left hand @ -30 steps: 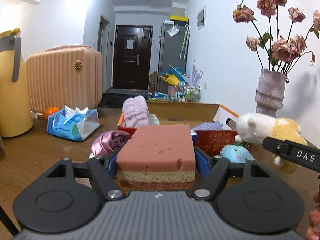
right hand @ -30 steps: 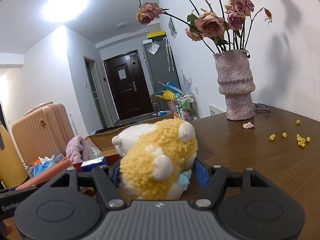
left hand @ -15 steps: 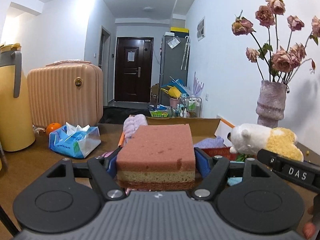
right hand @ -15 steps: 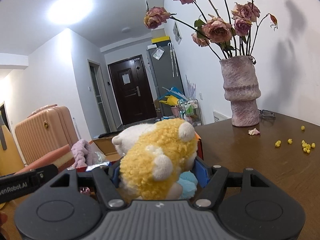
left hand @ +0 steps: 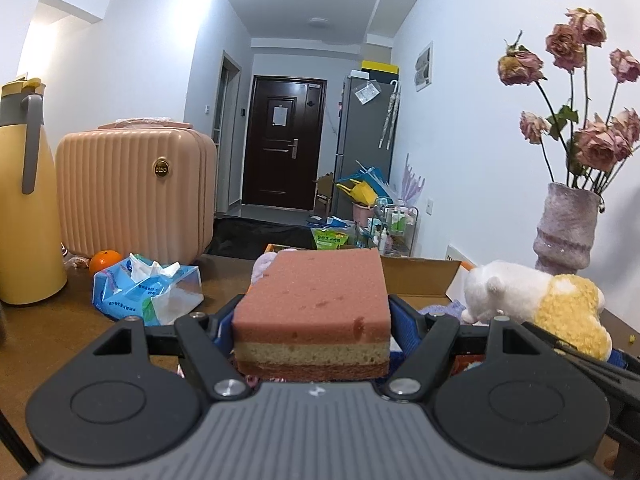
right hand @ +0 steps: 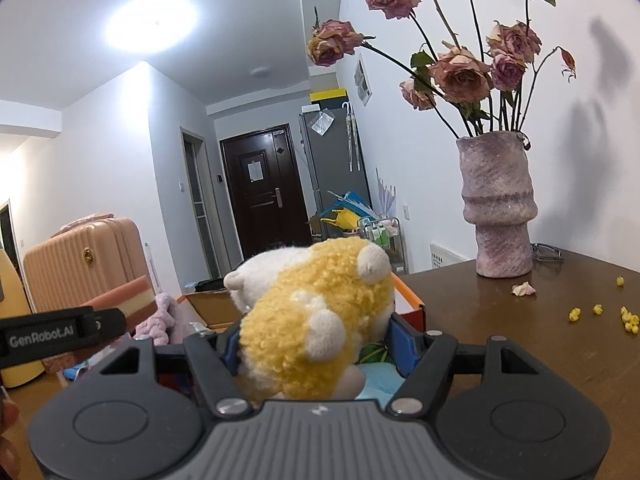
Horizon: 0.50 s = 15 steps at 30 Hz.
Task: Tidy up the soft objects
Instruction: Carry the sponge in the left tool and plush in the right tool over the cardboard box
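A: Left wrist view: the left gripper has its fingers clamped on one layered sponge, carried level above the counter, probably heading for the cardboard box.

B: And the right gripper?

A: Its fingers squeeze one yellow-and-white plush toy over that box. So two soft things, one per gripper.

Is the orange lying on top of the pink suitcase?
No, the orange lies on the table beside the suitcase.
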Motion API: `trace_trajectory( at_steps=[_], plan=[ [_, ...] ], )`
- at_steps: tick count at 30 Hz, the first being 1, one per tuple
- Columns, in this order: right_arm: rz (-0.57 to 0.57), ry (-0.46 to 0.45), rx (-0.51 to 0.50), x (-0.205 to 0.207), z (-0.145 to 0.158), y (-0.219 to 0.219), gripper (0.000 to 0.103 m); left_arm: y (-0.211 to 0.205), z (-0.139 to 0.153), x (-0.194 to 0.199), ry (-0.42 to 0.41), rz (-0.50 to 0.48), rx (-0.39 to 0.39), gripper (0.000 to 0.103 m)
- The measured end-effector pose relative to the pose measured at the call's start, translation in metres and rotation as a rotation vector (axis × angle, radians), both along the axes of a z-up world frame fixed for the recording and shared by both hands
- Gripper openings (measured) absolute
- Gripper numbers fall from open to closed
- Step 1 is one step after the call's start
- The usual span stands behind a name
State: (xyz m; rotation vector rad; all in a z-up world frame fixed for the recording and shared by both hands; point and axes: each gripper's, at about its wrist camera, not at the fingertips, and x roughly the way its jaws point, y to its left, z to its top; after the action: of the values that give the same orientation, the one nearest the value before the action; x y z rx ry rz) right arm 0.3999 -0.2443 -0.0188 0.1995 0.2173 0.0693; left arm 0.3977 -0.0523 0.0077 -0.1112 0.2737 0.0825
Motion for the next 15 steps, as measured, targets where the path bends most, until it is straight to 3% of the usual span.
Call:
trace_trajectory(
  at_steps=[15],
  plan=[
    [-0.014,-0.006,0.009,0.035,0.0,0.008,0.069,-0.001,0.002,0.035,-0.022,0.019,-0.001,0.075]
  ],
)
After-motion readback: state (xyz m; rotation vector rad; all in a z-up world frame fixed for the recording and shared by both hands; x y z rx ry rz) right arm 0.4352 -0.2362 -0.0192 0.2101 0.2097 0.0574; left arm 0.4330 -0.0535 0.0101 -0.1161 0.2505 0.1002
